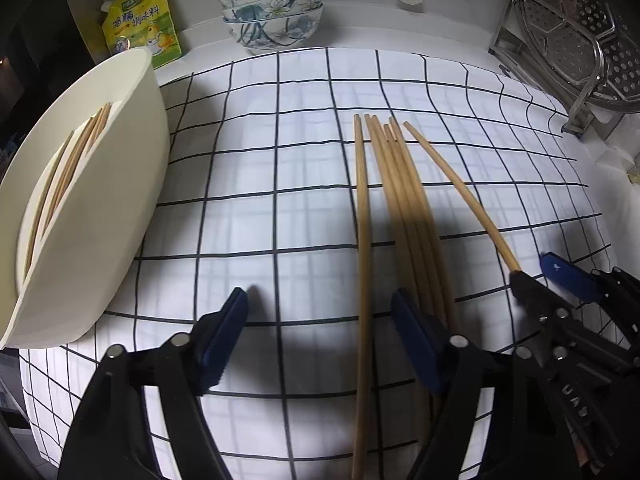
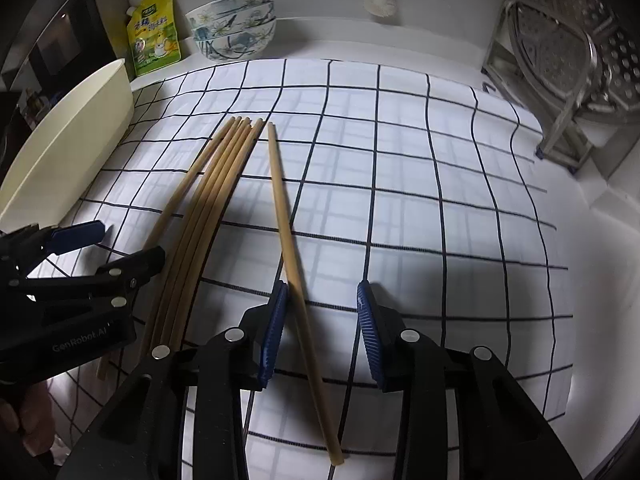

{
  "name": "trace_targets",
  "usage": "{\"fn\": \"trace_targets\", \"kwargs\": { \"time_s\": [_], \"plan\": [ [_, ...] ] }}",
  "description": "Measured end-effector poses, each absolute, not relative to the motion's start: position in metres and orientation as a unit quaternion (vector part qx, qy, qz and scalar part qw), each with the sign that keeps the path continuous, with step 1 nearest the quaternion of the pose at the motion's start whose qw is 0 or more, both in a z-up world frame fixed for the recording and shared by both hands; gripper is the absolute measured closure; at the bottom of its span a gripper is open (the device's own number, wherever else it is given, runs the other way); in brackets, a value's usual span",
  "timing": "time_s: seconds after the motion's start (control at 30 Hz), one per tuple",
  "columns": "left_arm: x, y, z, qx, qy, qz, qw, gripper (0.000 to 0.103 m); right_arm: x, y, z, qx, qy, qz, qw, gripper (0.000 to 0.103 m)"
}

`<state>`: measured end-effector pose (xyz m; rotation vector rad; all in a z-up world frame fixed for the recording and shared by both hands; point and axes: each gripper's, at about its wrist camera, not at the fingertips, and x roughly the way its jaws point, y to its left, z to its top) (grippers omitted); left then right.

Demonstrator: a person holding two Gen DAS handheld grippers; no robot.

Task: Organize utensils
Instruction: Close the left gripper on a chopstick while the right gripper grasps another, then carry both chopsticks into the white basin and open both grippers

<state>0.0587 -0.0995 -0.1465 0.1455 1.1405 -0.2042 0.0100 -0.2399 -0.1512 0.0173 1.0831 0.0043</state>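
Chopsticks (image 1: 404,208) lie loose on the checked cloth (image 1: 280,160) in the left wrist view, right of the frame's middle, long axes running from the lower edge up to tips near the centre, fanned slightly. One stick (image 1: 362,280) sits apart on the left of the bunch and passes between my left gripper's (image 1: 320,312) spread fingers without either pad touching it; I judge I am lining up on that one alone. At the left edge the cream bin (image 1: 120,200) holds sticks already sorted, leaning lengthwise. My right gripper (image 1: 548,272) shows at the lower right, at the butt of the outermost stick.

From the right wrist view, the bunch (image 2: 208,208) slants from lower left to upper centre. A single chopstick (image 2: 288,248) lies separate, running from the bottom centre up toward the middle, tip away from me. My right gripper (image 2: 322,308) is partly spread around it; the left pad (image 2: 276,320) seems just beside it, the other clear, so nothing is pinched. My left gripper (image 2: 108,248) shows at the left edge, beside the bunch.
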Motion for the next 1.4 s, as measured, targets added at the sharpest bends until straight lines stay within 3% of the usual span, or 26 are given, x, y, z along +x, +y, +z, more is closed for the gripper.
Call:
{"fn": "trace_targets", "kwargs": {
  "time_s": [0.07,0.17,0.23,0.3,0.83,1.17,1.4],
  "plan": [
    [0.06,-0.103,-0.145,0.066,0.54,-0.099,0.833,0.044,0.011,-0.237,-0.151,0.003,0.513,0.01,0.858,0.078],
    [0.059,-0.106,-0.143,0.068,0.541,-0.107,0.832,0.068,0.01,-0.233,-0.15,0.001,0.514,0.015,0.858,0.095],
    [0.059,-0.106,-0.142,0.066,0.543,-0.109,0.83,0.089,0.011,-0.232,-0.149,0.009,0.515,0.02,0.857,0.097],
    [0.061,-0.104,-0.141,0.062,0.549,-0.113,0.826,0.096,0.012,-0.233,-0.149,0.019,0.516,0.025,0.856,0.097],
    [0.054,-0.047,-0.07,0.013,0.521,-0.119,0.845,0.096,0.022,-0.219,-0.081,0.07,0.48,0.046,0.873,0.097],
    [0.078,0.054,-0.022,-0.018,0.473,-0.056,0.879,0.096,0.074,-0.119,-0.024,0.049,0.424,0.123,0.896,0.097],
    [0.103,0.118,-0.029,-0.028,0.478,-0.021,0.878,0.096,0.115,-0.039,-0.024,0.037,0.425,0.169,0.888,0.097]
  ]
}}
